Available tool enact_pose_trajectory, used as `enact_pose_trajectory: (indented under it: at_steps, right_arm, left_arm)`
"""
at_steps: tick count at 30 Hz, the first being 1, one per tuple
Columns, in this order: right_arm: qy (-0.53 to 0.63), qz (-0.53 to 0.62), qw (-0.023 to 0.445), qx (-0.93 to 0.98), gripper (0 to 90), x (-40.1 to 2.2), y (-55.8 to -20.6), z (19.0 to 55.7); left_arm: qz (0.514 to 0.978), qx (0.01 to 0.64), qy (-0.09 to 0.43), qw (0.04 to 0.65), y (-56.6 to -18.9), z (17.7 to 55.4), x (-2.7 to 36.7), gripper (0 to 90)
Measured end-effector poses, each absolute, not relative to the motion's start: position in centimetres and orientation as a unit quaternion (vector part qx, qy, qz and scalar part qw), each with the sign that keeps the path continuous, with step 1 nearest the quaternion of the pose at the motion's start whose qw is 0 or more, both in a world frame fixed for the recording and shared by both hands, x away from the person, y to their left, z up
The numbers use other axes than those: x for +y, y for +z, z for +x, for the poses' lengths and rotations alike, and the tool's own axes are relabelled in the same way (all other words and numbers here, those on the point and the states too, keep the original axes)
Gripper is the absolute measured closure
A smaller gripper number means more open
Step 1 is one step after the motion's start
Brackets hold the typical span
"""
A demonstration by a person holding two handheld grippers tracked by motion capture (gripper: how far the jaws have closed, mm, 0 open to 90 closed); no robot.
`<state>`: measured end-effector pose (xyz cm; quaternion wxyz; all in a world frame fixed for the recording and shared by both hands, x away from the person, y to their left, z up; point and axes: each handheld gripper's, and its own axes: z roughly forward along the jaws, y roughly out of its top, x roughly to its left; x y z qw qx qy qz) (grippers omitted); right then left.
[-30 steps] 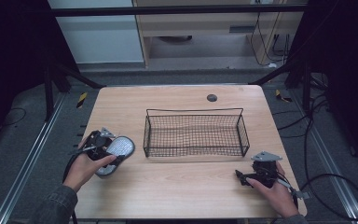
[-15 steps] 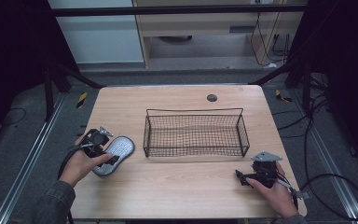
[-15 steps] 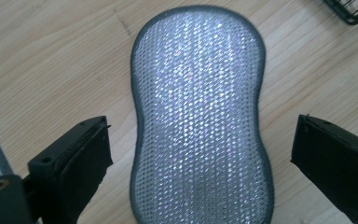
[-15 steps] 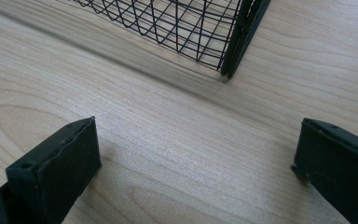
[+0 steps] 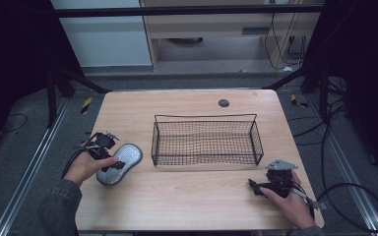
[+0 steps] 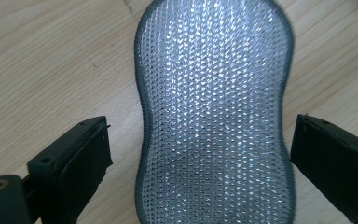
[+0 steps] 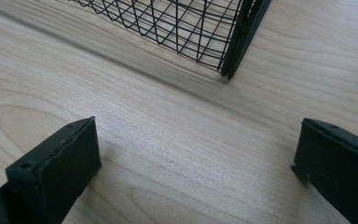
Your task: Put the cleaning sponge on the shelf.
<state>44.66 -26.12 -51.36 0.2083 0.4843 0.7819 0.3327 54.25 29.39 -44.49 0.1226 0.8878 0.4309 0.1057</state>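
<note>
Lying flat, silver scrubber (image 6: 214, 116) sits between left hand-held gripper's (image 6: 200, 158) spread jaws.

Silver mesh scrubbing pad (image 6: 214, 116) flat on wooden table (image 6: 51, 60), tool (image 6: 200, 163) jaws straddling it, apart

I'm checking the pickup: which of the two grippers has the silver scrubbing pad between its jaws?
The left gripper: its open jaws straddle the silver scrubbing pad without touching it. The right gripper has bare table between its jaws, near the wire basket.
</note>
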Motion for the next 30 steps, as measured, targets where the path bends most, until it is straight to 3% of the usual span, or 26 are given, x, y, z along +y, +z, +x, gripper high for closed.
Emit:
enact_pose_trajectory:
  at_steps: [30]
  right_arm:
    - [0.334, 0.481, 0.209, 0.783, 0.4, -26.2, -51.4, 44.6]
  left_arm:
    - [0.891, 0.432, 0.070, 0.121, -47.8, 55.4, 28.8, 2.3]
